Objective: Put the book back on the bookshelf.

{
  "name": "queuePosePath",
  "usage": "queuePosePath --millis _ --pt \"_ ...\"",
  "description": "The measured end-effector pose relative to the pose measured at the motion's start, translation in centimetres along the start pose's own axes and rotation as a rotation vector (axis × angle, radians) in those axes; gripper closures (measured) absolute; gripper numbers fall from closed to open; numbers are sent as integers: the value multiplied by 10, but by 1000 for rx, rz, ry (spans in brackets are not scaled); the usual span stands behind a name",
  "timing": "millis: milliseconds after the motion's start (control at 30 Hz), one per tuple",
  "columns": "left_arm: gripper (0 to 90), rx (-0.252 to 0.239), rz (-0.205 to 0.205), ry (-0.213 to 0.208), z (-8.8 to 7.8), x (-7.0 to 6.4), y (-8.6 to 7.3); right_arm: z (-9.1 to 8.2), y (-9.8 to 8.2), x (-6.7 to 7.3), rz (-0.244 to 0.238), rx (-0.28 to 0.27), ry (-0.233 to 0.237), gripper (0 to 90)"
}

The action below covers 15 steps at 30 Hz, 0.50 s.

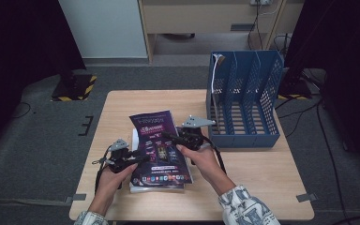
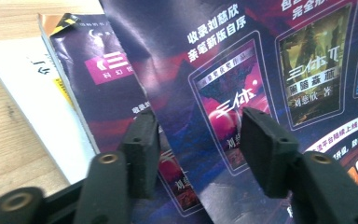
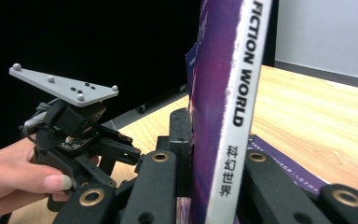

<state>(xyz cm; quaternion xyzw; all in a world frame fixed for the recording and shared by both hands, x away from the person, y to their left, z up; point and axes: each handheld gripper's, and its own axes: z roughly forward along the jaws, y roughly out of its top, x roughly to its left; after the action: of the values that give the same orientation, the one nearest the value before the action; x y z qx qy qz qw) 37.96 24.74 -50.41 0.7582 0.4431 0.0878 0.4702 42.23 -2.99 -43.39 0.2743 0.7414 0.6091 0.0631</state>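
A purple magazine (image 1: 158, 140) lies tilted on top of a small stack (image 1: 136, 183) in the middle of the wooden table. My right gripper (image 1: 178, 139) is shut on its right edge. In the right gripper view the white spine (image 3: 240, 84) stands upright between the jaws of that gripper (image 3: 214, 144). My left gripper (image 1: 139, 158) sits at the magazine's left edge. In the left gripper view its jaws (image 2: 200, 144) stand apart over the glossy cover (image 2: 223, 70), and the pads do not press on it. A second purple magazine (image 2: 102, 74) and a white booklet (image 2: 32, 93) lie underneath.
A blue slotted file rack (image 1: 243, 93) stands at the table's back right, close to my right gripper. The left hand and its gripper (image 3: 74, 135) show across from the held spine. Bare tabletop (image 1: 262, 173) lies to the front right.
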Motion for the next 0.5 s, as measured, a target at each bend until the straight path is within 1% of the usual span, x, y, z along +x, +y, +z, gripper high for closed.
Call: queuePosePath --millis 33,100,133,167,267,367,500 --pt "491 3 4 4 0 0 0 0 0 0 0 0 0 815" --pt "548 9 -1 13 -1 0 1 0 0 0 -3 2 12 815" --pt "623 13 5 22 -1 1 1 1 0 1 -3 5 19 809" --pt "623 13 3 26 -1 0 1 1 0 1 -3 5 19 809" --pt "660 19 8 37 -2 0 1 1 -1 2 -7 12 28 800" --pt "701 20 5 36 -3 1 2 0 0 1 -4 19 34 783" --pt "716 13 16 42 -4 -1 3 0 3 2 -39 39 21 735"
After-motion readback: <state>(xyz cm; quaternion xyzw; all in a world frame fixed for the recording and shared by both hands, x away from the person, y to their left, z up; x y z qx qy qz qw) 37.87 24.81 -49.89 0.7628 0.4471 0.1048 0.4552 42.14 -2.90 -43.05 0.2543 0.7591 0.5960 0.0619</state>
